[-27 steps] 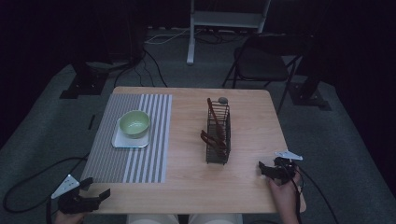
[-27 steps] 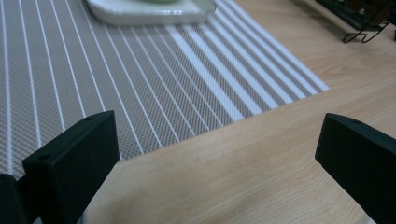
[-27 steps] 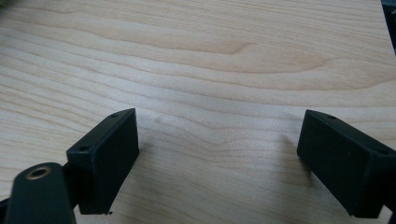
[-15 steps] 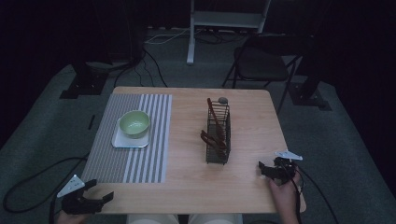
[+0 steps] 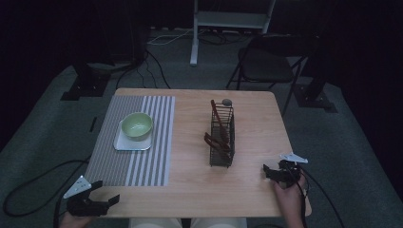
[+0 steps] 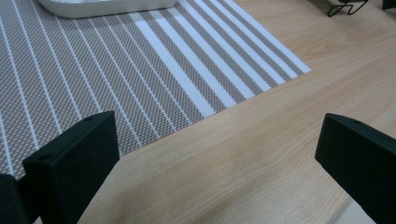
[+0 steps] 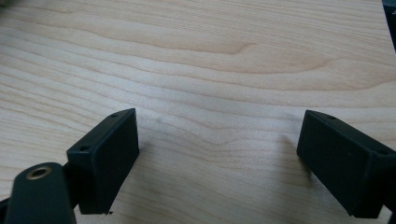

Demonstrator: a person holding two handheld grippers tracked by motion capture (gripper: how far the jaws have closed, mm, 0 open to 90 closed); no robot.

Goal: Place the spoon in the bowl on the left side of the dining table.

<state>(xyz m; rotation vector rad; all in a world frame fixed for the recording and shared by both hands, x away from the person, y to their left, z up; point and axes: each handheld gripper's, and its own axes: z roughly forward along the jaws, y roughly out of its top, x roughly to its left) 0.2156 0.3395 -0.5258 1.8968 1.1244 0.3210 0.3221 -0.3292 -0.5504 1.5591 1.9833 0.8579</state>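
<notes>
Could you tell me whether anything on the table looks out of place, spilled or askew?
Nothing stands out. The green bowl sits upright on the white square plate on the striped grey placemat, which lies square to the wooden table. The black wire rack stands upright with brown utensils inside. No spills show.

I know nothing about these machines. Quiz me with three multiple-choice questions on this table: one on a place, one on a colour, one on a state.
1. Where does the bowl sit?
A. on a white tray on the striped mat
B. inside the wire rack
C. on bare wood

2. What colour is the bowl?
A. red
B. light green
C. black

3. How are the two tools, left tool and right tool?
A. both clamped on utensils
B. both open, holding nothing
C. one holds the bowl

Answers:
1 A, the white tray lies under it on the striped mat.
2 B, pale green.
3 B, each gripper view shows jaws apart over the table.
</notes>
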